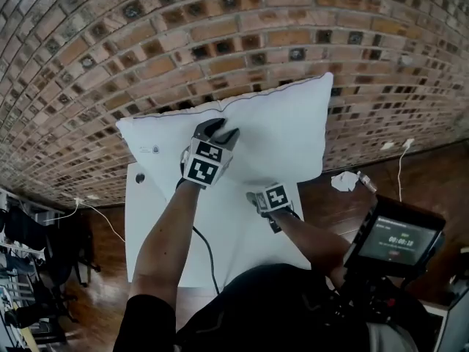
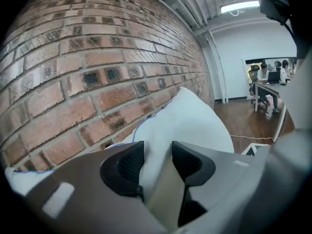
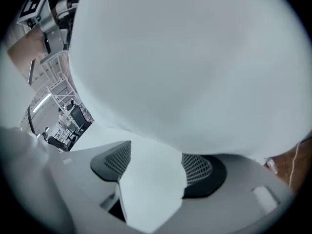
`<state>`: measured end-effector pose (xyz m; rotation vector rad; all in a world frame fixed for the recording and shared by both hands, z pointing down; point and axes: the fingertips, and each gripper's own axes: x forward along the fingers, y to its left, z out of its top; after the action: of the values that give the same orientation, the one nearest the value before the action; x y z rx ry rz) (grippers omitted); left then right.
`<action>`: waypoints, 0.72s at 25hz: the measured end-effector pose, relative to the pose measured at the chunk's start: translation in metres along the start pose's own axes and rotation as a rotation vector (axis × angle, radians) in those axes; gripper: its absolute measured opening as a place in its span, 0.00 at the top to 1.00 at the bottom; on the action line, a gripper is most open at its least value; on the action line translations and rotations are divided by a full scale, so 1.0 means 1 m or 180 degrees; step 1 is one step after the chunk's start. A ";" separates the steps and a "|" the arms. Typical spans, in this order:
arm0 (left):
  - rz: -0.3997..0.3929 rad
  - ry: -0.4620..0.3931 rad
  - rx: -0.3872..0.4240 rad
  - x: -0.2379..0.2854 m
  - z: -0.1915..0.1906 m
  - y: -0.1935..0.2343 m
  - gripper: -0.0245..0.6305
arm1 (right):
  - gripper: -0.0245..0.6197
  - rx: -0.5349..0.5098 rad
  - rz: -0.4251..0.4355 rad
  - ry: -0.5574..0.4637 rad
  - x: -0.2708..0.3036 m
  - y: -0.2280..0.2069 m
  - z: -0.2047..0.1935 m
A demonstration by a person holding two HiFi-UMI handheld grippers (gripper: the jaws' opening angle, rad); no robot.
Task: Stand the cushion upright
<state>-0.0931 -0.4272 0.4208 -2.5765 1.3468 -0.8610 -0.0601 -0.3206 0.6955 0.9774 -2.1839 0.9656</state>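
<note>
**Nearly upright, with neither gripper holding on**

Plainly the cushion [image 1: 278,130] stands on its long edge on the table [image 1: 146,226], leaning back against the brick wall [image 1: 146,42]. The risk is that it slumps. The left gripper [image 2: 157,145] sits at the upper face with its jaws apart. A ridge of white fabric lies between them, but it does not look pinched. The right gripper [image 3: 157,150] hovers low by the bottom edge, jaws wide, with only bare tabletop between them and the cushion bulging overhead.

If the left one pulls back and drags that fold, the soft filling could tip the cushion forward onto the table. A knock from the right gripper could make the bottom edge skid outward on the smooth top. The free corner at the right overhangs the table's end, so it might also sag that way.

The table is plain white and pushed against the wall. Around it is dark wooden floor [image 1: 425,174], with a crumpled white scrap [image 1: 342,181] and a thin cable [image 1: 401,167]. Office desks [image 2: 265,82] stand further off.
</note>
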 end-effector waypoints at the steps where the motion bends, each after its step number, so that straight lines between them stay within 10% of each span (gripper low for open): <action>1: 0.0030 0.0004 -0.0004 -0.002 0.001 -0.002 0.70 | 0.45 -0.0044 -0.0008 -0.0019 -0.007 -0.001 -0.002; 18: 0.0045 0.0235 0.0042 -0.021 -0.002 -0.048 0.84 | 0.45 -0.0324 0.0588 0.0124 -0.039 0.044 -0.032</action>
<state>-0.0691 -0.3819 0.4302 -2.5458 1.3720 -0.9684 -0.0660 -0.2592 0.6693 0.7139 -2.2965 0.9368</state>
